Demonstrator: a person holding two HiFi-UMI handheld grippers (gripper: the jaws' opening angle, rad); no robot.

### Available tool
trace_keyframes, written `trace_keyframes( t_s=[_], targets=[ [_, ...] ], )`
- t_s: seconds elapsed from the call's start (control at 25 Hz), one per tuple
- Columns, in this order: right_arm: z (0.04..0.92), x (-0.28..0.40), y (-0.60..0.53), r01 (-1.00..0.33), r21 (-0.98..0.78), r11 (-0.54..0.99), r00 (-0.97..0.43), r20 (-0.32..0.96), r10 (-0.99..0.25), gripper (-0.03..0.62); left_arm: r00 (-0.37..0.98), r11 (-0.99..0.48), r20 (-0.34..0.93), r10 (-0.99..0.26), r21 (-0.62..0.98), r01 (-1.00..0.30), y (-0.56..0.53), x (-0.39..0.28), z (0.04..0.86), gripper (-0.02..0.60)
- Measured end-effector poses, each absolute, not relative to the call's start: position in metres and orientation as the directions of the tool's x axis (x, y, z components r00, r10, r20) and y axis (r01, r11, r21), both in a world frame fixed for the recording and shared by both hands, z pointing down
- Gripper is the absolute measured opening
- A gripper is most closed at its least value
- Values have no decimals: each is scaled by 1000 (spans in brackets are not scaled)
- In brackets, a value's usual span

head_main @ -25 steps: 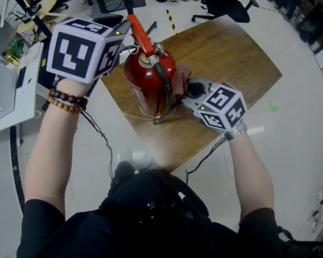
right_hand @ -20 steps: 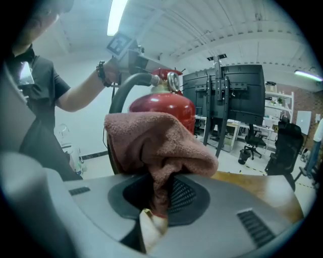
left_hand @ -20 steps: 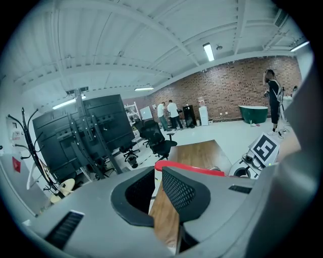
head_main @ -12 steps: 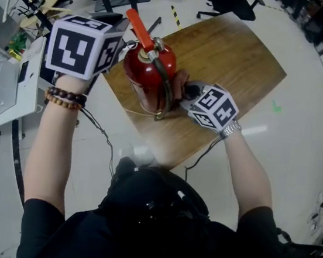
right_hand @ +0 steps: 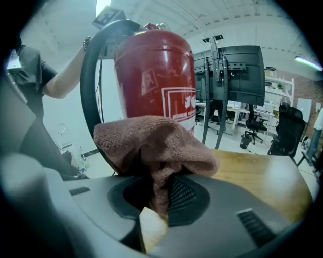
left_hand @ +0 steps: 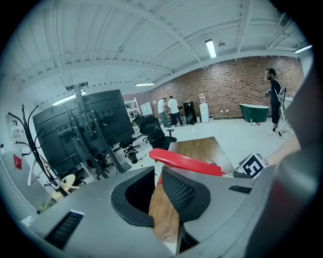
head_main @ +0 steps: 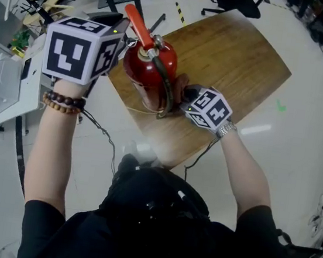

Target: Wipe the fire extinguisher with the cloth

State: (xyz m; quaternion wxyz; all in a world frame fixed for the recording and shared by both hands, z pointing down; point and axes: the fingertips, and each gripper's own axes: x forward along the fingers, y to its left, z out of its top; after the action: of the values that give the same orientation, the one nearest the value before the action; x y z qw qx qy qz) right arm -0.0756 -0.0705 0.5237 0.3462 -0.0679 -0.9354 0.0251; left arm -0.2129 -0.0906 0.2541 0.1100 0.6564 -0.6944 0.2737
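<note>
We cannot read any words or numbers here. The red fire extinguisher (right_hand: 151, 75) has a white label (right_hand: 177, 103) on its side, with a box of lines and small print. The print is too blurry for us to read. Just left of it we see one more pale mark (right_hand: 149, 80), and we cannot tell what it says. The left marker cube (head_main: 77, 55) and the right marker cube (head_main: 210, 108) have black and white square patterns on their faces. These are shapes, not letters. In the left gripper view a small red tag (left_hand: 17, 161) shows at the far left, too small for us to read.
</note>
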Motion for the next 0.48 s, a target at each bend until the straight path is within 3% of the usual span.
trace_keyframes(
  t_s=[0.48],
  targets=[
    [562, -76, -70, 101, -133, 986, -718, 676, 164, 81, -116, -2, 492, -863, -233, -973, -87, -199, 242, 31]
  ],
)
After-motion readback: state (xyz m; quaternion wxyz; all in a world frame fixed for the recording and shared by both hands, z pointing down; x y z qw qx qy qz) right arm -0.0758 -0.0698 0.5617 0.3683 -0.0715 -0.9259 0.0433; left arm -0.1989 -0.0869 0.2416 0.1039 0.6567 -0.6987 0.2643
